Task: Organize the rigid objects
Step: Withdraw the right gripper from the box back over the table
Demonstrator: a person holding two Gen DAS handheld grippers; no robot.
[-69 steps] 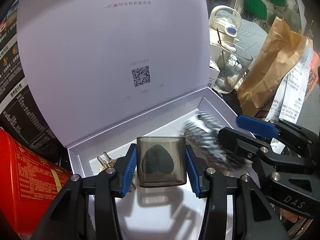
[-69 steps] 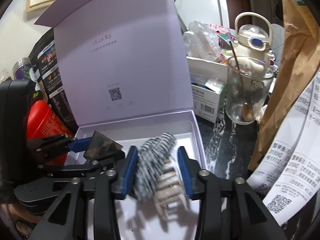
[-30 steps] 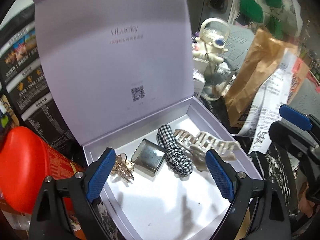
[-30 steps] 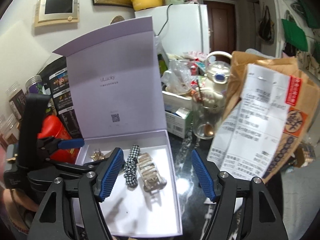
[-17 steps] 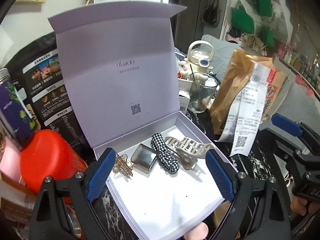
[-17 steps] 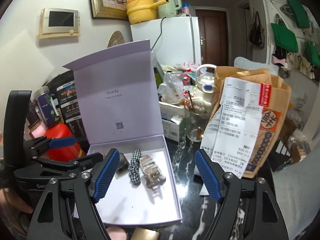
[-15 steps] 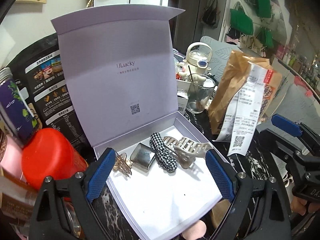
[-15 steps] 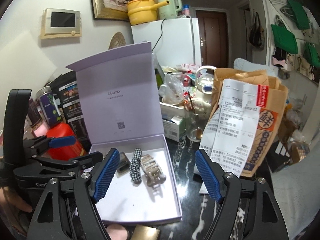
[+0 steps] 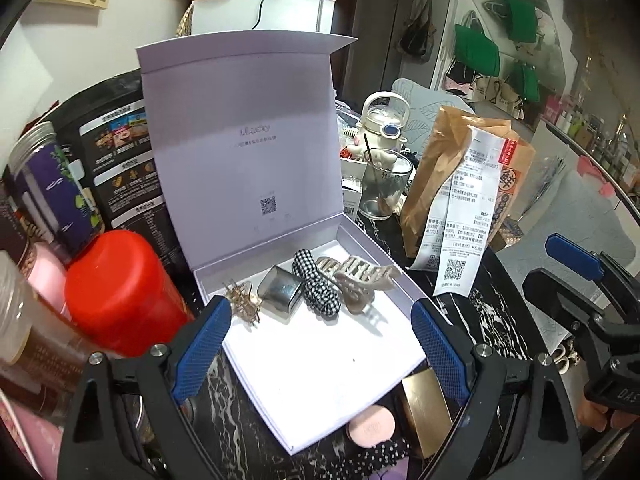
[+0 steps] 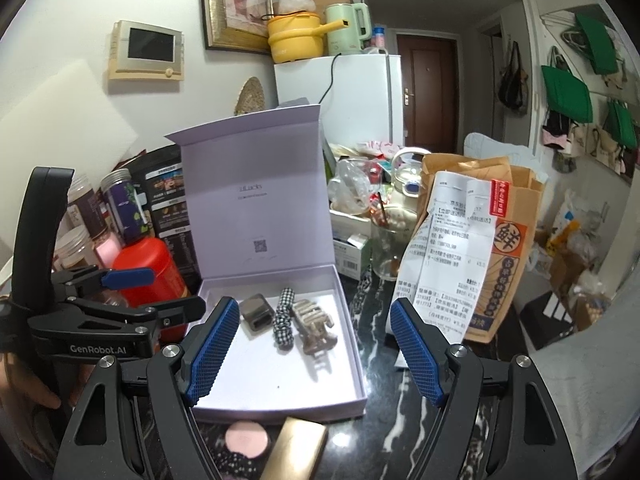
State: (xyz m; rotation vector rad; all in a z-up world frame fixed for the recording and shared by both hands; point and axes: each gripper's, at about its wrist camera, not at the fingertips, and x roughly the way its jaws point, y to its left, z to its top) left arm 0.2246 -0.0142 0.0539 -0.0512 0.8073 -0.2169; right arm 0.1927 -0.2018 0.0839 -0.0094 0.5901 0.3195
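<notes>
A pale lilac gift box (image 9: pixel 320 380) (image 10: pixel 352 312) lies open on the black marble table, its lid upright behind. Along its back lie a gold clip (image 9: pixel 243 305), a smoky grey clip (image 9: pixel 280 294) (image 10: pixel 256 314), a black-and-white checked clip (image 9: pixel 317 288) (image 10: pixel 284 322) and a beige claw clip (image 9: pixel 358 280) (image 10: pixel 314 328). My left gripper (image 9: pixel 322 354) hangs open above the box's front, nothing between its blue pads. My right gripper (image 10: pixel 312 352) stands open and empty over the box's near right. In front of the box lie a pink round compact (image 9: pixel 372 426) (image 10: pixel 246 438) and a gold case (image 9: pixel 426 410) (image 10: pixel 298 448).
A red canister (image 9: pixel 118 288) (image 10: pixel 150 264), jars and a black bag crowd the left. A glass (image 9: pixel 384 190) (image 10: pixel 386 252), a kettle-shaped bottle, and a brown paper bag with long receipts (image 9: pixel 466 216) (image 10: pixel 452 256) stand right of the box. A dotted scrunchie (image 9: pixel 372 456) lies at the near edge.
Both grippers have pulled back and up from the box, so it looks smaller and the compact and gold case have come into view. The clips lie where they were.
</notes>
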